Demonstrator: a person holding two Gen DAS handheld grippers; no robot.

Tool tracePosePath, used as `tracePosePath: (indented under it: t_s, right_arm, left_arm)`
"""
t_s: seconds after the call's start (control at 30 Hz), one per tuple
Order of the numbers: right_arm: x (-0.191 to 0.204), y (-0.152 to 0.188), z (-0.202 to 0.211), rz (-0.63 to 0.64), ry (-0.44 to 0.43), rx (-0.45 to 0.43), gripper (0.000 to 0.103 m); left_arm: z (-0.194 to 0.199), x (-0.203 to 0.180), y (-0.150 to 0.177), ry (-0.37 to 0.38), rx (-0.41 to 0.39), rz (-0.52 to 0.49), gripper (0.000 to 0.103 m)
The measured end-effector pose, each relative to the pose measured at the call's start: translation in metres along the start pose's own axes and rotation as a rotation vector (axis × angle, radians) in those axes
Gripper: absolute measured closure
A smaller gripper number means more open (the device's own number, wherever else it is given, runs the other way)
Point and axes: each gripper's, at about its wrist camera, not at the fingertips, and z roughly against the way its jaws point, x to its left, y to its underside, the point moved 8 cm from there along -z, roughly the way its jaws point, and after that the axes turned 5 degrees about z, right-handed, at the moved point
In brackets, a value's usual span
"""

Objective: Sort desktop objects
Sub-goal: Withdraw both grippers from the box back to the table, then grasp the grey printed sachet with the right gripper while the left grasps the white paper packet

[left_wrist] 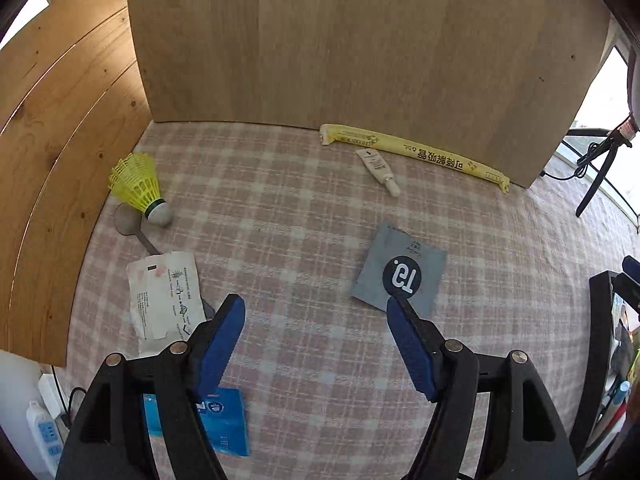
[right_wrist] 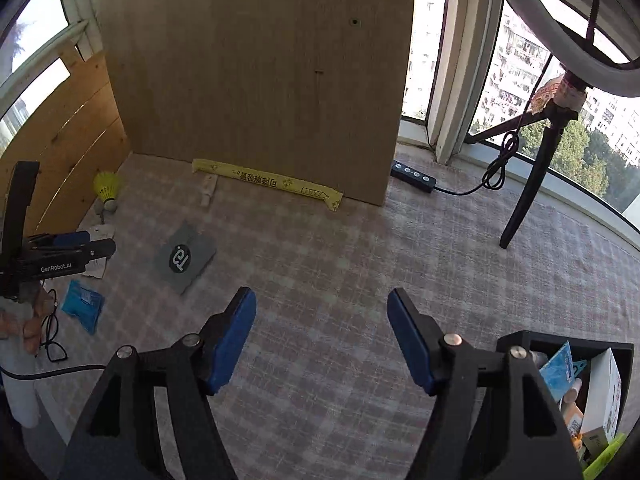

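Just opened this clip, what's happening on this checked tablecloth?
A person is sorting desk clutter with two handheld grippers, and neither holds anything. The left gripper hangs open over the cloth between a white printed paper packet and a grey square sachet with a black round logo. The right gripper is open too, over bare cloth beside a black bin already holding several items. A yellow shuttlecock, a long yellow wrapper, a small white tube and a blue packet lie loose.

Yellow shuttlecock [left_wrist: 138, 184]; pink-plaid tablecloth [left_wrist: 300, 208]
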Motion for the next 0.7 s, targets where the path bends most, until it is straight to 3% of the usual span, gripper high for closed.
tracePosePath:
  t_s: [0.23,0.37,0.7]
  right_arm:
    - [0.095,-0.019,-0.05,0.268,-0.11,0.063,0.032]
    - [0.134,-0.022,-0.079,0.388,-0.156,0.112,0.032]
    - [0.168,-0.025,-0.126,0.485,-0.184,0.193,0.032]
  left_arm:
    - [-0.014,0.065,0.009,-0.056,0.037,0.095,0.028]
    - [-0.023,0.088,0.016,-0.051,0.074,0.135,0.027]
    - [-0.039,0.119,0.022,-0.078,0.123,0.184,0.027]
